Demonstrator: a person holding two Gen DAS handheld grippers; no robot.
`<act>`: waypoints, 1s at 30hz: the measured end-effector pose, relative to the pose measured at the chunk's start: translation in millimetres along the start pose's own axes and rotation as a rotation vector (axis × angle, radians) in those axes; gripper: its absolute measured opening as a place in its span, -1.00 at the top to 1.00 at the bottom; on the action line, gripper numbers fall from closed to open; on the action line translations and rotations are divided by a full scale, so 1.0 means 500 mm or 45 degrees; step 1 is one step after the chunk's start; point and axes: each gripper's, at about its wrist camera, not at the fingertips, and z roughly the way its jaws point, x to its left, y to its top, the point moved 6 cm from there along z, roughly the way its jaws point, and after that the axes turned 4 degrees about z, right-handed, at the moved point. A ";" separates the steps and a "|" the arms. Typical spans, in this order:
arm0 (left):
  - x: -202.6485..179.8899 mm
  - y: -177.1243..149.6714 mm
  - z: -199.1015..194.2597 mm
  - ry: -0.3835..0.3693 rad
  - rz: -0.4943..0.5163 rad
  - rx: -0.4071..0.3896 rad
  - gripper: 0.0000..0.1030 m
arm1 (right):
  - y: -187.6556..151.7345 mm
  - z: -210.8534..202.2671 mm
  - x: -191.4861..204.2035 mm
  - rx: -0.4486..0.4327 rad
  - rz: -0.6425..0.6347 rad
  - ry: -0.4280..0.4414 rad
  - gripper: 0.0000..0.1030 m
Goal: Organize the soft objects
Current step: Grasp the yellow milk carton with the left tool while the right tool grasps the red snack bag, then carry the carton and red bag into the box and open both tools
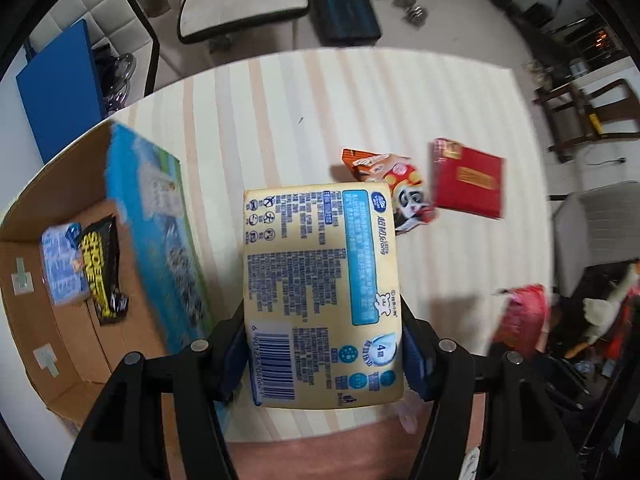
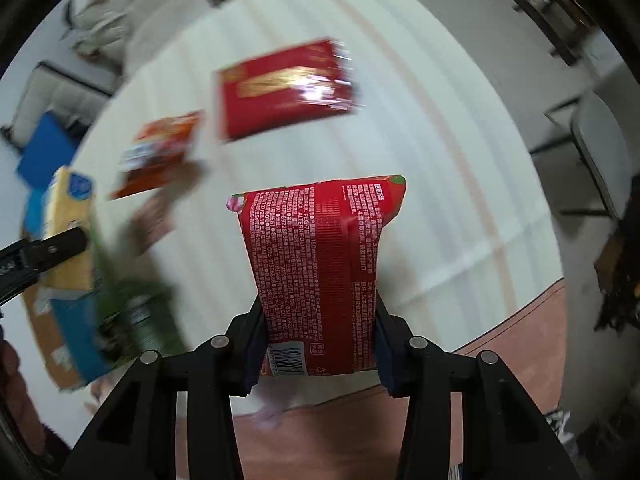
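Left gripper (image 1: 322, 356): jaws closed on a yellow tissue pack (image 1: 320, 280), held above the striped counter (image 1: 280, 120), just right of the cardboard box (image 1: 68, 344) at the counter's left edge. Right gripper (image 2: 318, 344): jaws clamped on a red tissue pack (image 2: 320, 264), raised above the counter's near-right portion.

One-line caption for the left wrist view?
Left gripper holds a yellow tissue pack above the striped table, beside the cardboard box.
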 end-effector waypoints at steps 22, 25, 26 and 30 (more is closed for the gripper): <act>0.599 -0.088 -0.216 0.200 -0.388 -0.238 -0.19 | -0.125 -0.103 0.711 -0.077 -0.567 0.217 0.08; 0.671 -0.074 -0.164 0.226 -0.430 -0.176 -0.19 | -0.120 -0.058 0.758 -0.069 -0.576 0.166 0.08; 0.693 -0.069 -0.142 0.235 -0.441 -0.151 -0.19 | -0.118 -0.036 0.774 -0.062 -0.577 0.144 0.08; 0.749 -0.054 -0.071 0.244 -0.454 -0.073 -0.19 | -0.094 0.041 0.810 -0.048 -0.587 0.062 0.08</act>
